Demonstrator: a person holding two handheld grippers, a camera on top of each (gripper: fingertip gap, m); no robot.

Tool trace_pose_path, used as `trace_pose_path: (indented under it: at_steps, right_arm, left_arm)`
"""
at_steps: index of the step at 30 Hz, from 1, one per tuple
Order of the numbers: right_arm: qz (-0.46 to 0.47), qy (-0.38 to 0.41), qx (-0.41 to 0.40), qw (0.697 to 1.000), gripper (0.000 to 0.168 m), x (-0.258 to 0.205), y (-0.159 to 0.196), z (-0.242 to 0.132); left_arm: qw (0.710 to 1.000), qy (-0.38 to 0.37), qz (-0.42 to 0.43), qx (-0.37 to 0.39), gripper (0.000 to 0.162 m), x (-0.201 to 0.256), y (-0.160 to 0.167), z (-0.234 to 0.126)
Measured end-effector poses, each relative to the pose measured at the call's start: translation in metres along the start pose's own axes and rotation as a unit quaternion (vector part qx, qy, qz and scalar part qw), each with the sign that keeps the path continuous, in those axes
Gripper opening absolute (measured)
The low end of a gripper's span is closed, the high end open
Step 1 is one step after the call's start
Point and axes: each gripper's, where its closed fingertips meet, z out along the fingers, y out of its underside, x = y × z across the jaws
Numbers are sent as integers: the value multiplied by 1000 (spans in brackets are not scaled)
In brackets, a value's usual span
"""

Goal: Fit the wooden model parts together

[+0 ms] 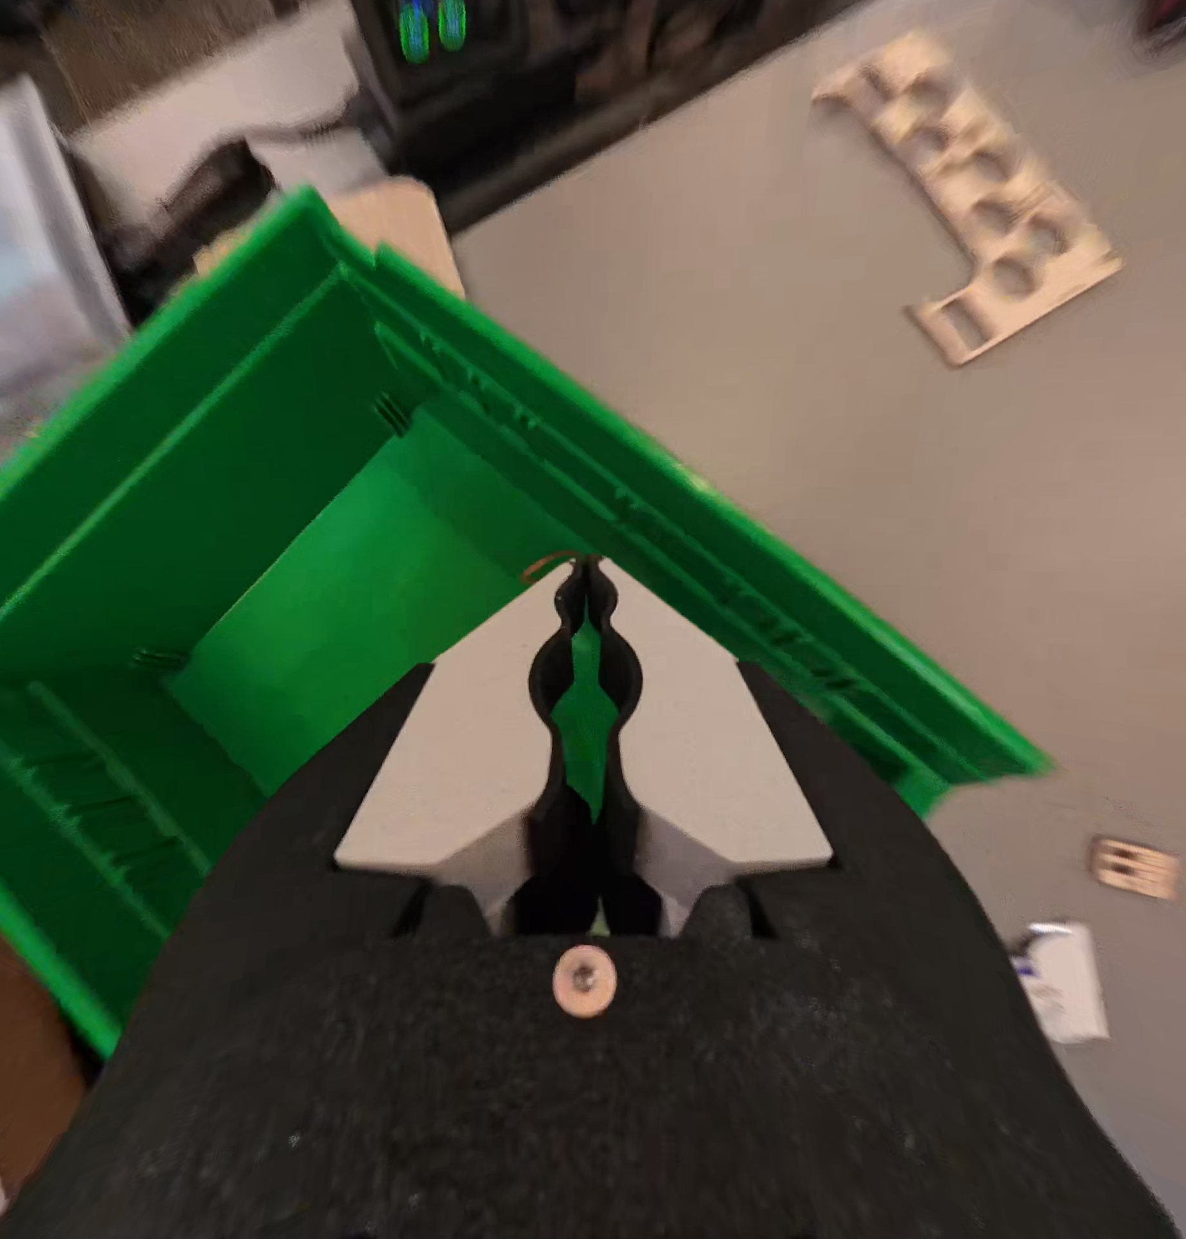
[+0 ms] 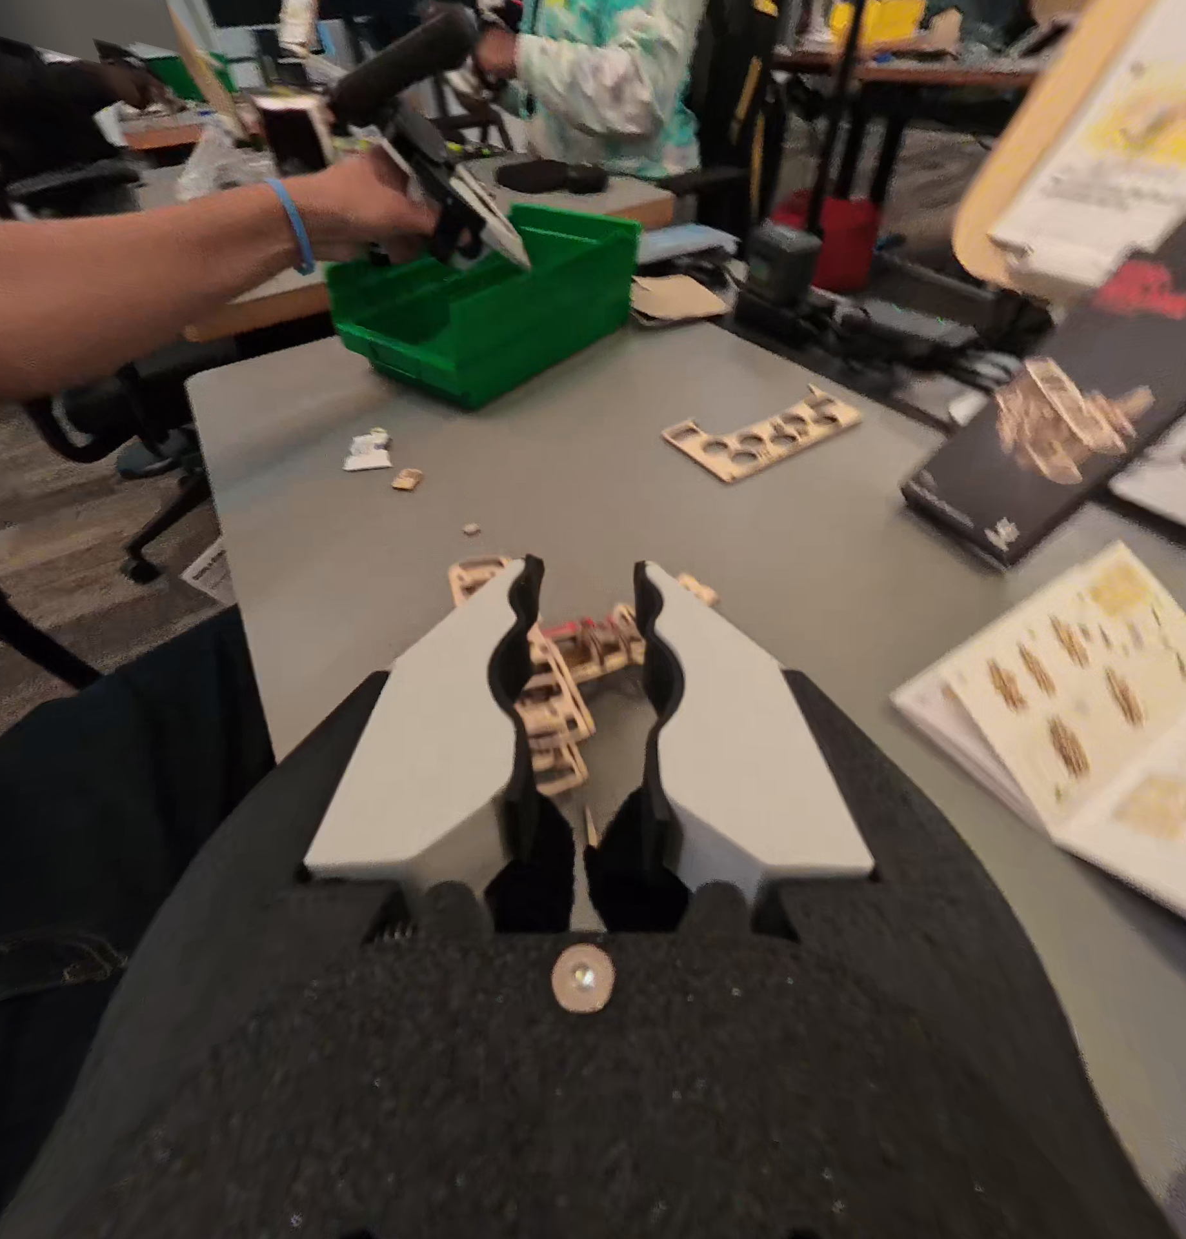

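Observation:
A part-built wooden model lies on the grey table. My right gripper is open and empty just above it, with the model showing between its fingers. My left gripper is shut inside a green plastic bin, and a thin brown curved piece sits pinched at its tips; the view is blurred. In the right wrist view the left gripper reaches into the same bin at the table's far left. A wooden sheet with round cut-outs lies mid-table and also shows in the left wrist view.
A small wooden piece and a white wrapper lie near the left edge, and a wooden crumb nearer me. A black box and an open instruction booklet lie at the right. A person's arm crosses the left. The tips of one gripper are about 50 cm away from the tips of the other.

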Motion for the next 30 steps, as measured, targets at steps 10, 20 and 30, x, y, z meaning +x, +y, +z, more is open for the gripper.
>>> trace_pose_path:
  at_steps: [10,20,30]
  right_arm:
    - [-83,-156,-5,984,25,-113,-42,60]
    - [35,-145,-17,989,30,-121,54,-27]
    - [111,-162,6,980,30,-106,56,-28]
  left_arm:
    - [987,-73,117,-87,9,17,21,-25]
    - [989,-11,104,-109,24,-41,36,50]
    - [982,39,78,-165,26,-43,39,84]
